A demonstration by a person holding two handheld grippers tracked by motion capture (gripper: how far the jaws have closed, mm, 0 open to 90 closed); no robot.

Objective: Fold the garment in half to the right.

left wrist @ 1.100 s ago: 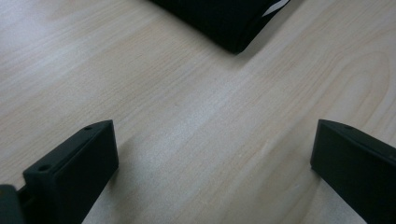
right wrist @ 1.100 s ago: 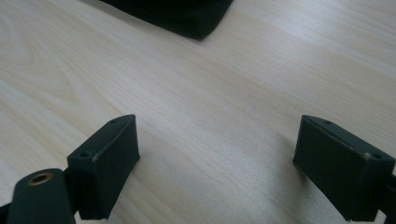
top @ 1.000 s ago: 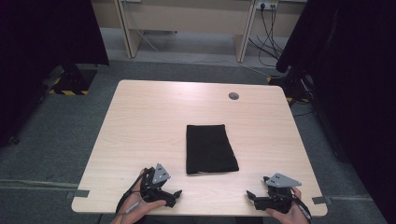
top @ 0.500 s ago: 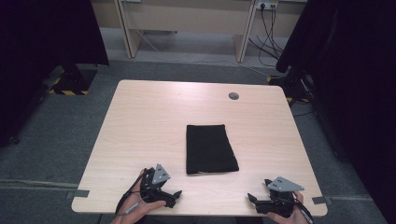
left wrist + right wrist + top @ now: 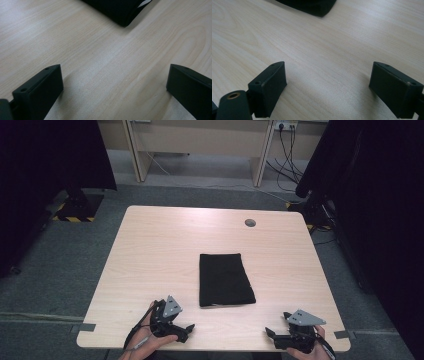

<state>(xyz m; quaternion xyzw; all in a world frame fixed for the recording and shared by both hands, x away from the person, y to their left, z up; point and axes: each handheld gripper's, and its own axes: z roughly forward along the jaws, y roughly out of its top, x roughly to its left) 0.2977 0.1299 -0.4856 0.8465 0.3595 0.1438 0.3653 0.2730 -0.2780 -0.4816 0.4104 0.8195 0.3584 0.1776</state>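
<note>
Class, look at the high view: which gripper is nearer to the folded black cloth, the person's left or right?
Left. The left gripper sits just below the black cloth's near left corner, jaws open. The right gripper is farther off, beyond the cloth's near right corner, near the table's front edge.

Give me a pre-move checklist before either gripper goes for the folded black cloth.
1. Left gripper open: ok, its fingers stand wide apart over bare wood.
2. Right gripper open: ok, fingers wide apart, nothing between them.
3. Folded black cloth lying flat: ok, it rests mid-table as a neat rectangle.
4. Path to the cloth free: ok, bare table lies between each gripper and the cloth's near edge.
5. Grippers apart from the cloth: ok, both sit near the table's front edge, not touching it.
6. Number of folded layers: cannot tell.
</note>
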